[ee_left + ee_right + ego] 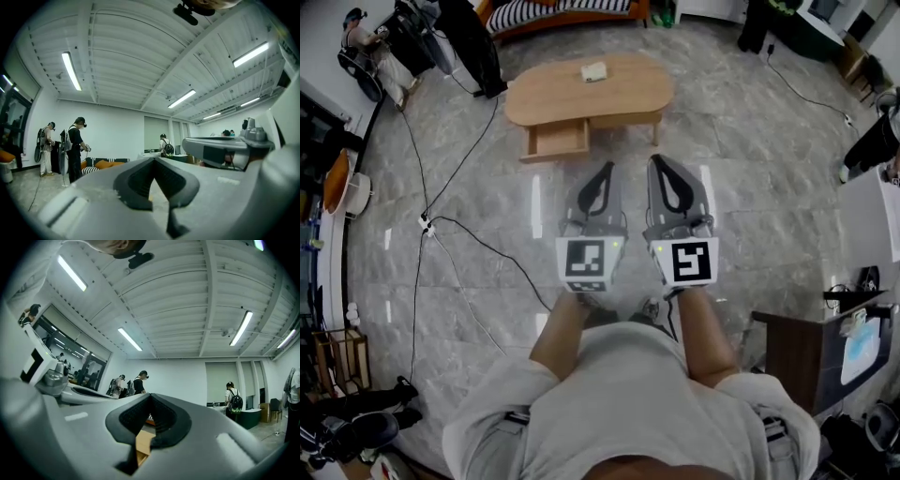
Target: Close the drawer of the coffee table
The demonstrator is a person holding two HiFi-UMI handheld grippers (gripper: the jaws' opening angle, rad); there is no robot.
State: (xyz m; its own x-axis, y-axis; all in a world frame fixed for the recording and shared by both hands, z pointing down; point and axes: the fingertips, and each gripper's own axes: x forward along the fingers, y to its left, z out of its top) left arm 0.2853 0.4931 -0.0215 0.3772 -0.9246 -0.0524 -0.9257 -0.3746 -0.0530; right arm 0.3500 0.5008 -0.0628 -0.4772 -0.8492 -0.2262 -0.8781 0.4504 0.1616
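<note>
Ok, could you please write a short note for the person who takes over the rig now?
Left gripper: shut, empty, held in front of the body.
Right gripper: shut, empty, beside the left one.
Coffee table: ahead, out of reach; its drawer stands pulled out on the near side.
Done: nothing; neither gripper touches the table.
Left: step closer and push the drawer in.

Left gripper (607, 169), right gripper (657, 161): grey shells, black loop-shaped jaw linings. Each carries a white cube (585, 260) with black square markers. Person wears a light grey short-sleeved tee (628, 394).
</note>
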